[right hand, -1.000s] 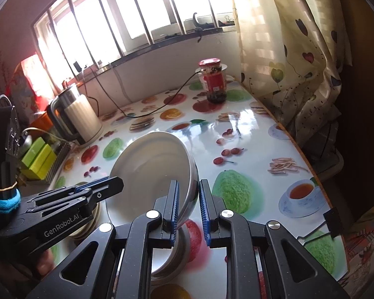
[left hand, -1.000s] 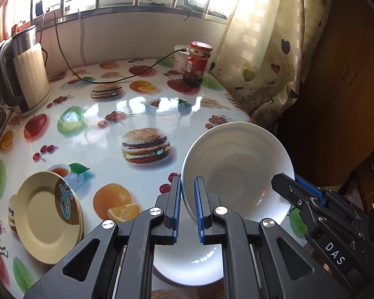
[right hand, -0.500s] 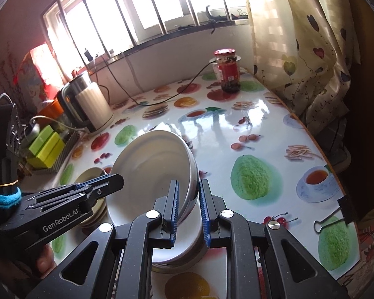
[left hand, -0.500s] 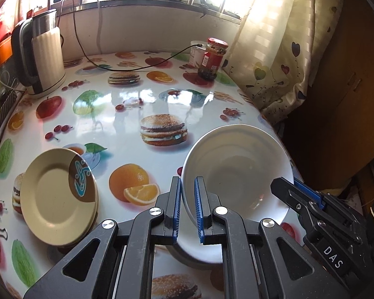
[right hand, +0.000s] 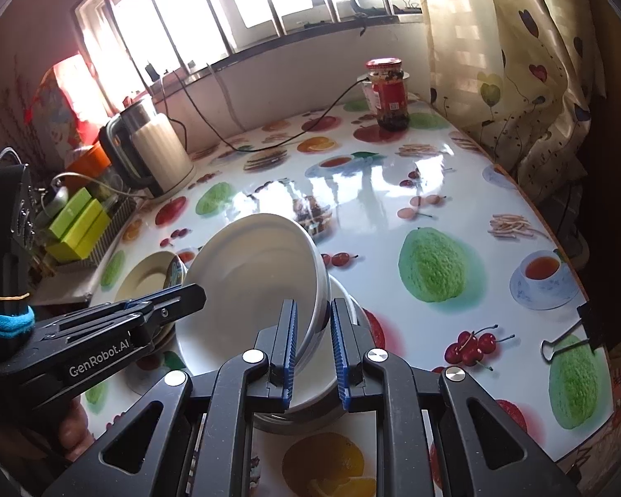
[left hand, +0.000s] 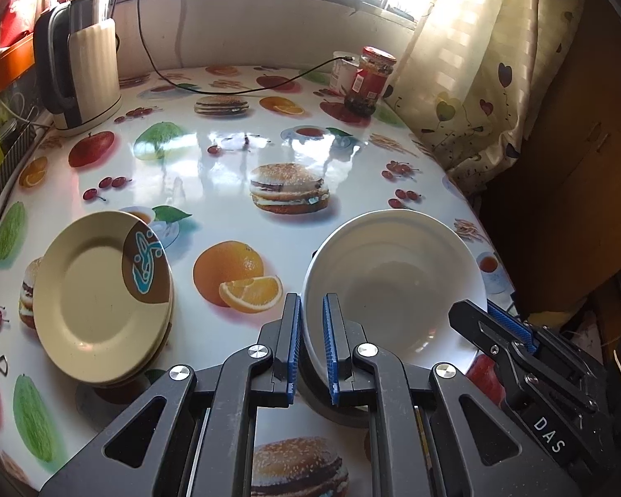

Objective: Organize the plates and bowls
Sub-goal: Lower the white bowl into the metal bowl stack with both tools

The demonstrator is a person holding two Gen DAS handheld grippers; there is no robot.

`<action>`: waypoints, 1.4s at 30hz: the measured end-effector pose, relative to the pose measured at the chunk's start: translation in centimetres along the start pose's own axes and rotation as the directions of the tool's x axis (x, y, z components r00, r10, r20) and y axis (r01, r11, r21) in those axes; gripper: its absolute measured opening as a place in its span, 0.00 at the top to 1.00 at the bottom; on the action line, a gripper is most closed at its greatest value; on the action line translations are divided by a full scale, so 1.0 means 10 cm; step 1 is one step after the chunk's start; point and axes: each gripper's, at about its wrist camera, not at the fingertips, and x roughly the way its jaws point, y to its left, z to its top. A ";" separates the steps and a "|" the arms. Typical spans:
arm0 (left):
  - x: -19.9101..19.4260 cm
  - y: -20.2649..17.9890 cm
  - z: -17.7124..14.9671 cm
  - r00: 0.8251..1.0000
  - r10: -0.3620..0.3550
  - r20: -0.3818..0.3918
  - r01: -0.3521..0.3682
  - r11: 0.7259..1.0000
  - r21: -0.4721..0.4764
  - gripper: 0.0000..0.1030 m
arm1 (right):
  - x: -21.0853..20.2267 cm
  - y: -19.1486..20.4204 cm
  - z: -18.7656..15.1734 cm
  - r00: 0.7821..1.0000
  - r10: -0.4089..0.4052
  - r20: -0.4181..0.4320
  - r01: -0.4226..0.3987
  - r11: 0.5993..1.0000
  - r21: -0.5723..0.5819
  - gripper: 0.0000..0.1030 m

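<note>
1. The left gripper (left hand: 310, 343) had its blue-padded fingers set either side of the near-left rim of the white bowl (left hand: 397, 285), with only a narrow gap showing; I judged it pinched on that rim.
2. The right gripper (right hand: 314, 352) straddled the opposite edge of the same bowl (right hand: 252, 285). Its pads sat a little wider than the wall between them, so whether it truly clamped or only bracketed the rim I could not tell.
3. The bowl hung tilted between the two tools, its mouth turned toward the left side. Directly under it, in the right wrist view, sat a second white bowl (right hand: 343, 302) on the fruit-print table (right hand: 455, 207).
4. So the relation that mattered was vertical: the held bowl lay just above and partly inside the lower one, its rim leaning rather than level. By my reckoning the next move called for levelling it and lowering it to nest.
5. Both tools were equally close, one on each side of the rim.
6. Well to the left stood a stack of beige plates (left hand: 103, 302), apart from the bowls.
7. Farther back were a kettle (left hand: 83, 83), a red-lidded jar (left hand: 370, 83) and a curtain (left hand: 488, 74).
</note>
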 end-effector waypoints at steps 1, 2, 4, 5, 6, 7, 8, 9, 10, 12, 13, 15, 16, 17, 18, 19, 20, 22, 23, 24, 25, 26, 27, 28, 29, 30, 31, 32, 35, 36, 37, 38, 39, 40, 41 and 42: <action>0.00 0.00 -0.01 1.000 0.000 -0.001 0.000 1.000 -0.002 0.89 | 0.00 0.00 -0.01 1.000 0.000 -0.002 0.000 1.000 0.001 0.84; -0.01 -0.01 -0.02 1.000 0.000 0.001 0.000 1.000 -0.001 0.89 | 0.01 0.00 -0.02 1.000 -0.002 -0.004 0.002 1.000 0.001 0.84; -0.01 -0.02 -0.02 1.000 0.001 0.004 -0.001 1.000 0.003 0.89 | 0.00 -0.01 -0.04 1.000 -0.003 -0.005 0.003 1.000 0.003 0.84; -0.01 -0.02 -0.02 1.000 -0.001 0.001 0.001 1.000 0.002 0.89 | 0.01 -0.02 -0.04 1.000 -0.003 -0.007 0.003 1.000 0.004 0.84; -0.01 -0.02 -0.02 1.000 -0.001 -0.001 0.001 1.000 0.001 0.89 | 0.01 -0.02 -0.05 1.000 -0.004 -0.010 0.004 1.000 0.006 0.84; 0.00 -0.02 -0.02 1.000 -0.002 -0.003 0.002 1.000 0.000 0.89 | 0.02 -0.02 -0.05 1.000 -0.004 -0.013 0.004 1.000 0.007 0.84; -0.01 -0.02 -0.02 1.000 -0.001 -0.005 0.001 1.000 -0.003 0.89 | 0.02 -0.03 -0.06 1.000 -0.005 -0.016 0.005 1.000 0.008 0.84; -0.01 -0.03 -0.02 1.000 -0.002 -0.002 0.002 1.000 -0.002 0.89 | 0.03 -0.03 -0.07 1.000 -0.006 -0.019 0.006 1.000 0.009 0.84; 0.00 -0.03 -0.02 1.000 -0.003 -0.003 0.003 1.000 -0.001 0.89 | 0.03 -0.03 -0.08 1.000 -0.007 -0.021 0.007 1.000 0.010 0.84; 0.01 -0.04 -0.02 1.000 -0.002 -0.010 0.002 1.000 0.000 0.89 | 0.04 -0.04 -0.09 1.000 -0.010 -0.028 0.011 1.000 0.012 0.84; 0.02 -0.04 -0.02 1.000 -0.002 -0.013 0.002 1.000 0.000 0.89 | 0.05 -0.05 -0.09 0.999 -0.008 -0.032 0.008 1.000 0.016 0.83; 0.02 -0.04 -0.03 1.000 -0.005 -0.016 0.005 1.000 -0.005 0.89 | 0.05 -0.06 -0.09 0.999 -0.008 -0.035 0.008 1.000 0.019 0.83; 0.02 -0.04 -0.03 1.000 -0.005 -0.014 0.005 1.000 -0.003 0.89 | 0.05 -0.06 -0.10 0.999 -0.009 -0.037 0.009 1.000 0.020 0.82; 0.03 -0.04 -0.02 1.000 -0.004 -0.017 0.004 1.000 -0.002 0.89 | 0.05 -0.07 -0.10 0.999 -0.008 -0.038 0.009 1.000 0.019 0.82; 0.04 -0.03 -0.02 1.000 -0.002 -0.021 0.002 1.000 -0.003 0.89 | 0.06 -0.07 -0.10 0.999 -0.010 -0.040 0.011 1.000 0.019 0.82; 0.04 -0.03 -0.02 1.000 -0.002 -0.024 0.002 1.000 -0.003 0.89 | 0.07 -0.07 -0.10 0.999 -0.010 -0.046 0.011 1.000 0.021 0.82; 0.05 -0.03 -0.02 1.000 -0.001 -0.025 0.001 1.000 -0.003 0.89 | 0.07 -0.07 -0.11 0.999 -0.009 -0.047 0.010 1.000 0.021 0.82; 0.05 -0.04 -0.02 1.000 -0.002 -0.027 0.002 1.000 -0.005 0.89 | 0.09 -0.08 -0.12 0.999 -0.009 -0.052 0.010 1.000 0.023 0.82; 0.06 -0.04 -0.02 1.000 -0.002 -0.028 0.002 1.000 -0.004 0.89 | 0.09 -0.08 -0.12 0.999 -0.010 -0.052 0.011 1.000 0.024 0.82; 0.07 -0.03 -0.02 1.000 -0.002 -0.031 0.002 1.000 -0.007 0.89 | 0.09 -0.08 -0.12 0.999 -0.010 -0.052 0.011 1.000 0.024 0.82; 0.07 -0.03 -0.02 0.999 -0.002 -0.032 0.002 1.000 -0.008 0.89 | 0.09 -0.08 -0.12 0.999 -0.008 -0.052 0.010 1.000 0.025 0.82; 0.08 -0.03 -0.02 0.999 -0.003 -0.033 0.003 1.000 -0.009 0.89 | 0.09 -0.08 -0.12 0.999 -0.009 -0.052 0.010 1.000 0.024 0.82; 0.08 -0.02 -0.03 0.999 -0.005 -0.036 0.004 1.000 -0.010 0.89 | 0.10 -0.08 -0.12 0.999 -0.012 -0.053 0.013 1.000 0.023 0.81; 0.09 -0.02 -0.03 0.999 -0.006 -0.037 0.006 1.000 -0.011 0.89 | 0.10 -0.08 -0.12 0.998 -0.015 -0.054 0.017 1.000 0.023 0.81; 0.09 -0.02 -0.03 0.999 -0.007 -0.035 0.006 1.000 -0.010 0.89 | 0.11 -0.09 -0.12 0.998 -0.017 -0.055 0.018 1.000 0.025 0.81; 0.09 -0.02 -0.03 0.999 -0.009 -0.035 0.009 1.000 -0.012 0.89 | 0.11 -0.10 -0.12 0.998 -0.016 -0.055 0.017 0.999 0.027 0.81; 0.09 -0.01 -0.03 0.999 -0.013 -0.034 0.013 1.000 -0.015 0.89 | 0.11 -0.10 -0.12 0.998 -0.013 -0.054 0.014 1.000 0.027 0.81; 0.09 0.00 -0.03 0.999 -0.017 -0.033 0.016 1.000 -0.019 0.89 | 0.11 -0.10 -0.12 0.998 -0.011 -0.054 0.012 1.000 0.028 0.81; 0.08 0.00 -0.03 0.999 -0.019 -0.028 0.019 1.000 -0.018 0.89 | 0.11 -0.10 -0.12 0.998 -0.014 -0.054 0.015 1.000 0.025 0.81; 0.08 0.00 -0.04 0.999 -0.022 -0.027 0.022 1.000 -0.021 0.89 | 0.11 -0.11 -0.13 0.998 -0.015 -0.053 0.016 1.000 0.024 0.81; 0.07 0.01 -0.04 0.999 -0.026 -0.024 0.026 0.999 -0.024 0.89 | 0.11 -0.11 -0.13 0.998 -0.016 -0.053 0.017 1.000 0.024 0.81; 0.07 0.01 -0.04 0.999 -0.030 -0.023 0.029 0.999 -0.025 0.89 | 0.11 -0.11 -0.13 0.999 -0.015 -0.052 0.016 1.000 0.026 0.81; 0.07 0.02 -0.04 0.999 -0.032 -0.023 0.032 0.999 -0.029 0.89 | 0.11 -0.11 -0.13 0.998 -0.015 -0.053 0.016 1.000 0.026 0.81; 0.07 0.03 -0.04 0.999 -0.035 -0.021 0.034 0.999 -0.033 0.89 | 0.11 -0.10 -0.12 0.998 -0.012 -0.054 0.013 1.000 0.027 0.81; 0.06 0.04 -0.04 0.999 -0.037 -0.017 0.036 0.999 -0.034 0.89 | 0.11 -0.11 -0.13 0.998 -0.010 -0.055 0.012 1.000 0.029 0.81; 0.05 0.06 -0.04 0.999 -0.039 -0.013 0.038 0.999 -0.039 0.89 | 0.12 -0.11 -0.12 0.998 -0.010 -0.058 0.012 0.999 0.031 0.81</action>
